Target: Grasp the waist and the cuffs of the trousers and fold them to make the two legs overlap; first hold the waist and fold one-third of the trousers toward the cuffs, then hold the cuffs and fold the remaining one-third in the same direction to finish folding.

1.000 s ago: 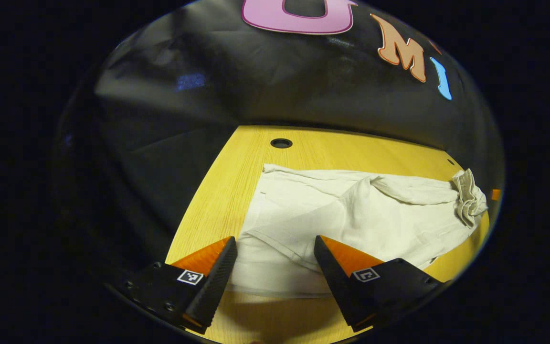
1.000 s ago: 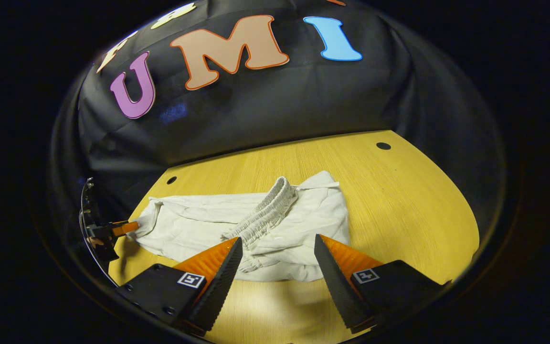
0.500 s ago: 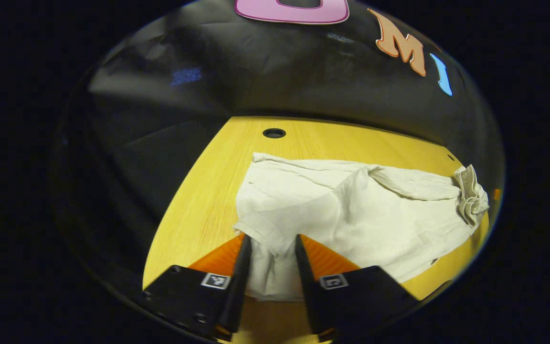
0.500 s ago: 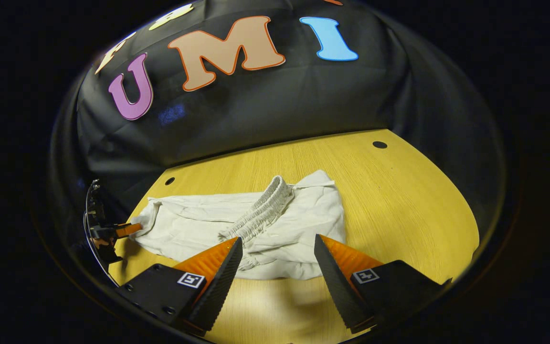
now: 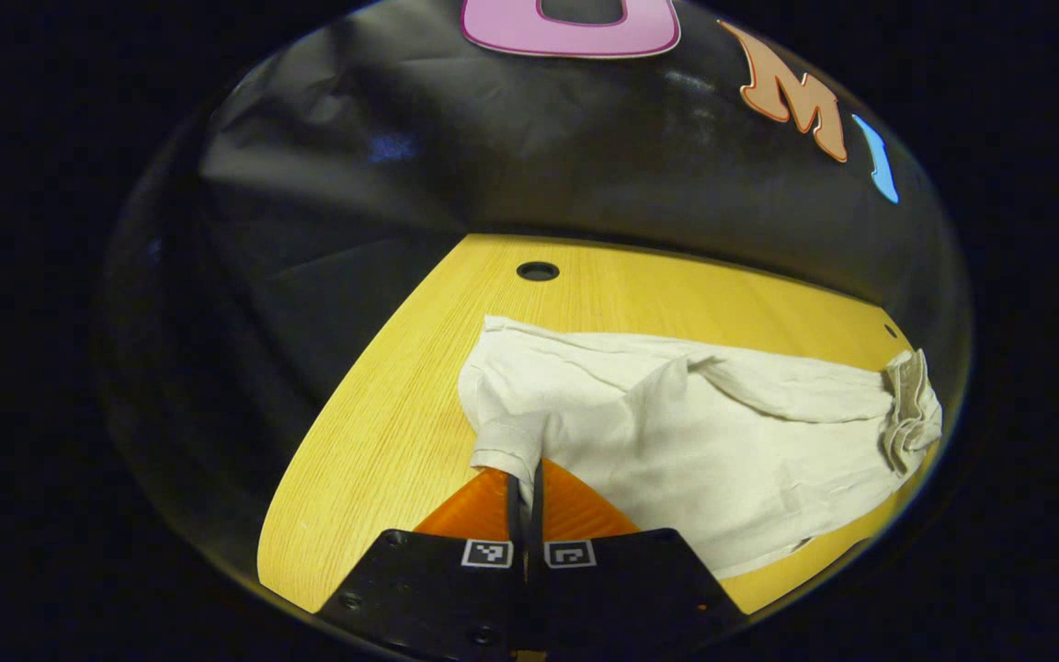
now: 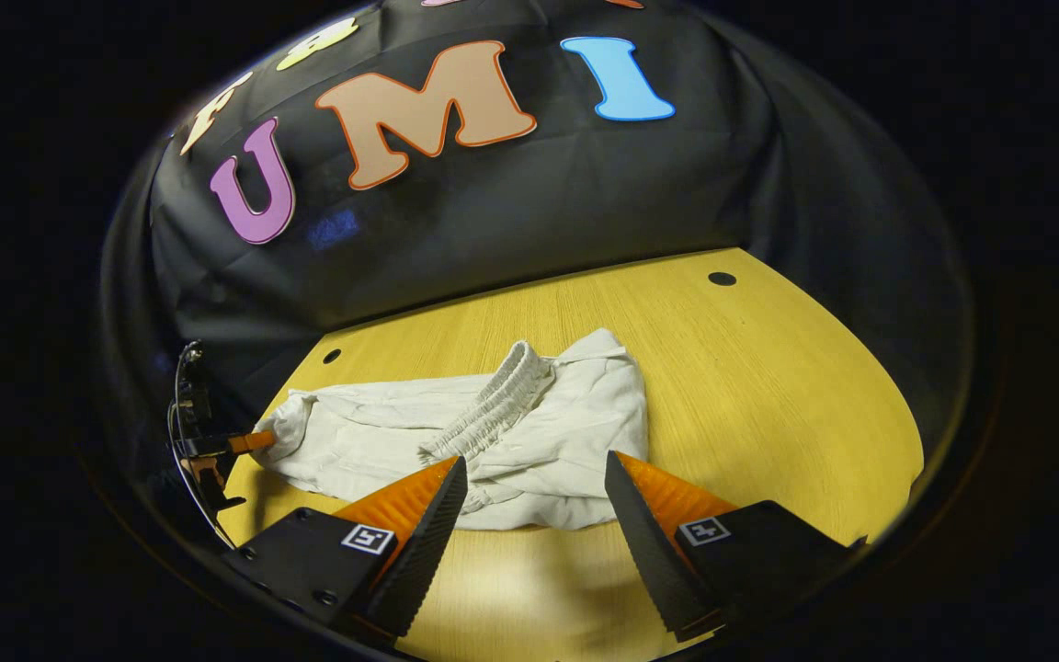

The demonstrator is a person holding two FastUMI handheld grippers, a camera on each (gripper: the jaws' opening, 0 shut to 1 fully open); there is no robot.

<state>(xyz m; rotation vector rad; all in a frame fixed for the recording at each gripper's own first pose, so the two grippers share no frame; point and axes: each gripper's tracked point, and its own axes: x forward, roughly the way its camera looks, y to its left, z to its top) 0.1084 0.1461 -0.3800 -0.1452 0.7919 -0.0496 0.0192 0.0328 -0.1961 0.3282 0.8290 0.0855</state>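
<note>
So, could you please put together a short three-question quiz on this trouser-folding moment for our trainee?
1. True or false: the left gripper is shut on a cuff of the trousers.
2. The right gripper is: A) open, B) clamped on the waistband, C) holding a cuff.
3. Fill in: the trousers lie on a yellow wooden ____.

Key: 1 true; 2 A; 3 table.

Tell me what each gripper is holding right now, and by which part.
The left gripper is shut on the cream cloth trousers at a cuff corner. The right gripper is open above the waist end, holding nothing.
</note>
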